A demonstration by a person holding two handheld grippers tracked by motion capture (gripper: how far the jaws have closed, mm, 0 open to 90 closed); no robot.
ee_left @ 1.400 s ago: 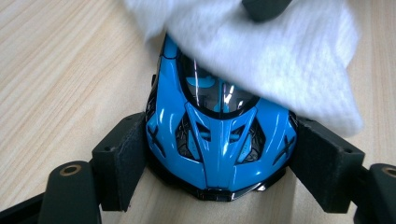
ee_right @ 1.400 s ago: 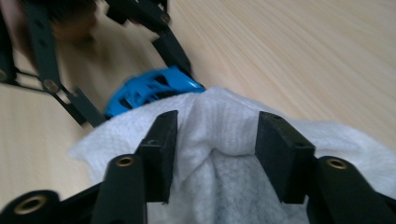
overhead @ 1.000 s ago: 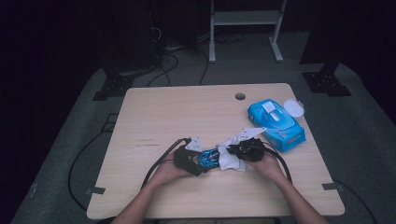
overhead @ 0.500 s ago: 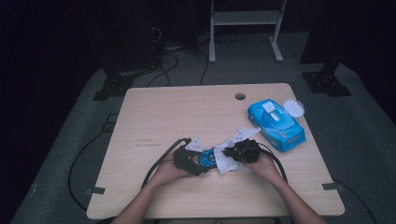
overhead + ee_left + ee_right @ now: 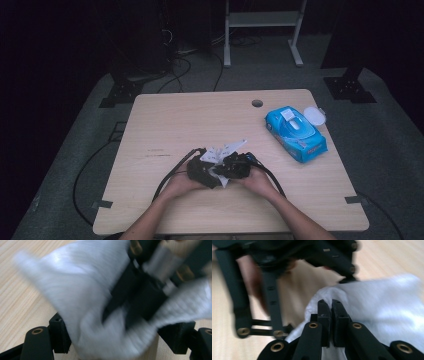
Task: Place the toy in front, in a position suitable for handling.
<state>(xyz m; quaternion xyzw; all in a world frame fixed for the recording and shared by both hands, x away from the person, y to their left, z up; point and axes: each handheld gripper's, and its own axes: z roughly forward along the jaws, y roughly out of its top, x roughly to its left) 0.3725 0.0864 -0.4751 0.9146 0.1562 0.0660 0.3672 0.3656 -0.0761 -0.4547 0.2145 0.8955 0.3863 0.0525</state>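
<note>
Dark floor and cables ring the pale wooden table (image 5: 165, 125), where a person works a white wipe (image 5: 227, 150) between two hand-held tongs near the front edge. The right tongs (image 5: 331, 305) are pinched tight on a fold of the wipe, with the cloth bunched around their tips. The left tongs (image 5: 125, 322) stand fairly wide with the wipe draped between them; the blurred left gripper view does not show whether their pads actually press on it, so I cannot tell if they grip.

My worry is that the two tools are crowded almost against each other. If the right tongs pull across while the left ones have no real hold, the wipe may simply slide along and crumple instead of folding or spreading. If both do hold, a hard tug could tear the thin cloth. A blue wipe pack (image 5: 296, 134) lies well apart at the right, out of harm's way.
</note>
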